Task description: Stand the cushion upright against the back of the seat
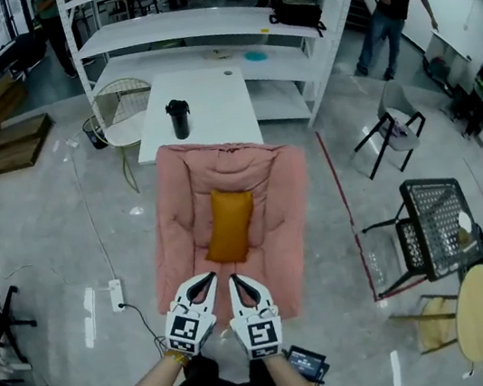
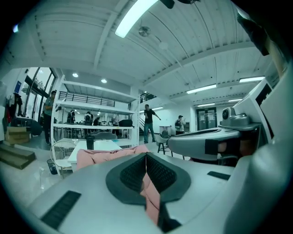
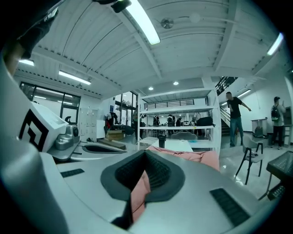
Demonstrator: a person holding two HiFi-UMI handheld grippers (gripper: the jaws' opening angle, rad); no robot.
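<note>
A pink padded floor seat [image 1: 273, 219] lies on the concrete floor, its back end toward the white table. An orange cushion [image 1: 229, 224] lies flat in the seat's hollow. My left gripper [image 1: 208, 279] and right gripper [image 1: 235, 279] hover side by side over the seat's near edge, both shut and empty, well short of the cushion. In the left gripper view the left gripper [image 2: 146, 156] points level, with the pink seat [image 2: 107, 155] beyond it. The right gripper [image 3: 146, 153] likewise shows the seat [image 3: 194, 156] ahead. The cushion is hidden in both gripper views.
A white table [image 1: 209, 110] with a black bottle [image 1: 179, 118] stands just behind the seat, with white shelving [image 1: 196, 30] past it. A wire chair [image 1: 122, 107] is at left; a black mesh chair [image 1: 439, 223] and round wooden table [image 1: 479, 313] at right. A person [image 1: 390, 11] stands far back.
</note>
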